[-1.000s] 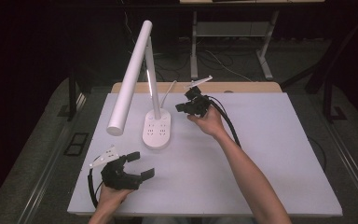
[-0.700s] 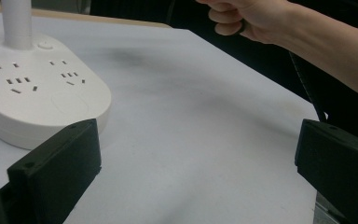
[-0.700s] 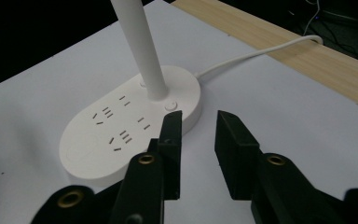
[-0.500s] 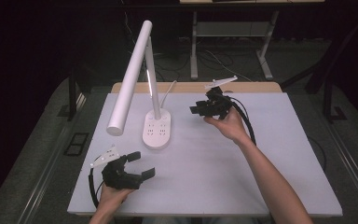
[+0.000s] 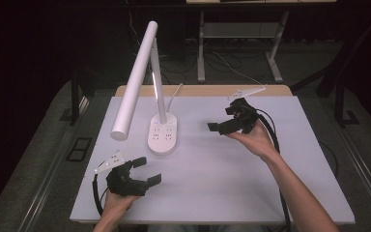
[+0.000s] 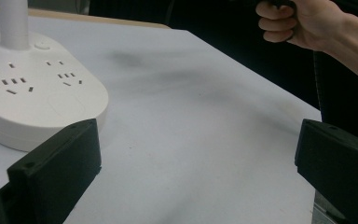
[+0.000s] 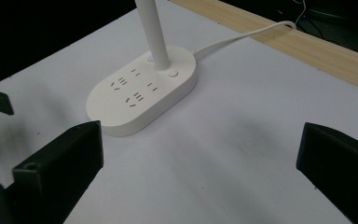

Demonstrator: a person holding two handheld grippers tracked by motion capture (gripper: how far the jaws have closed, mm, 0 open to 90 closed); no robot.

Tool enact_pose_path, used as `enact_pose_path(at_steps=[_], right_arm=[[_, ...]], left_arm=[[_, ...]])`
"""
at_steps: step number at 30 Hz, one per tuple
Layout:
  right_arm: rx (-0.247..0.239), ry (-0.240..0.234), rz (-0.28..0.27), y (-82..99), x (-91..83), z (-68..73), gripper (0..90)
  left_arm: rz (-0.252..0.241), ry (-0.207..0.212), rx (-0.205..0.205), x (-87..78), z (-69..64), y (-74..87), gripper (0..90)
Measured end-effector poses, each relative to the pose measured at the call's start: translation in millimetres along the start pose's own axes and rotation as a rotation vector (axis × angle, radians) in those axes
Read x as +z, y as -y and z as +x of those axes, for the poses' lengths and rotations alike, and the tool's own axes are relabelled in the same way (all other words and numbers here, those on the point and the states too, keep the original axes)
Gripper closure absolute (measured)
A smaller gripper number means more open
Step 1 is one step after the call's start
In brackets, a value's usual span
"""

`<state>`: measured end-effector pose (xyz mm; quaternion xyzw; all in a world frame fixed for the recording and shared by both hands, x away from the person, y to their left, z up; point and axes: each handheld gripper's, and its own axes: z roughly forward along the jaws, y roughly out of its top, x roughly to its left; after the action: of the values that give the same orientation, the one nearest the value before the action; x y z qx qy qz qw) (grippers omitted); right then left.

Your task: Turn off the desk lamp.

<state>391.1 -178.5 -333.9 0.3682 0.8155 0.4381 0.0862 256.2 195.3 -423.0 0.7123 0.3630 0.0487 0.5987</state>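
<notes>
White table top (image 5: 212, 174) fills the person's side of the scene, with a pale wooden strip (image 5: 198, 90) along its far edge and a dark room with metal table legs (image 5: 201, 53) behind. Nearest the person, the left gripper (image 5: 144, 170) rests low over the table at the front left, its jaws spread wide with nothing between them; in the left gripper view they frame bare table just beside the lamp's base. Farther out and to the right, the right gripper (image 5: 221, 126) hangs above the table in the right hand (image 5: 251, 140), pointing toward the lamp, and its jaws have just been opening: they now stand fully apart and grip nothing. The desk lamp (image 5: 162, 130) stands left of centre toward the back, upright on an oval base with socket slots and small buttons by the stem, its long white head (image 5: 134, 82) slanting down toward the front left and its white cord (image 5: 174, 96) running off over the wooden strip. The step in hand looks like a release and retreat from the lamp, so the right gripper should draw away level, clear of the stem and cord, to avoid nudging the base. Counted: one lamp, one cord, two grippers, two hands, one table.
</notes>
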Motion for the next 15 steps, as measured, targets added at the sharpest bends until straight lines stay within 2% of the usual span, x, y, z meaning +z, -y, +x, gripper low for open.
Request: enact_pose_path(at_steps=[7, 9, 15], right_arm=[[0.016, 0.007, -0.018, 19.5, -21.9, 0.8, 0.6], [0.023, 0.006, -0.026, 30.4, -31.7, 1.0, 0.6], [0.033, 0.010, -0.037, 43.9, -44.4, 0.5, 0.6]], left_arm=[[-0.004, 0.000, -0.004, 0.4, -0.1, 0.0, 0.0], [-0.003, -0.001, -0.004, 0.7, 0.0, -0.1, 0.0], [-0.004, -0.001, -0.009, 1.7, 0.4, -0.1, 0.0]])
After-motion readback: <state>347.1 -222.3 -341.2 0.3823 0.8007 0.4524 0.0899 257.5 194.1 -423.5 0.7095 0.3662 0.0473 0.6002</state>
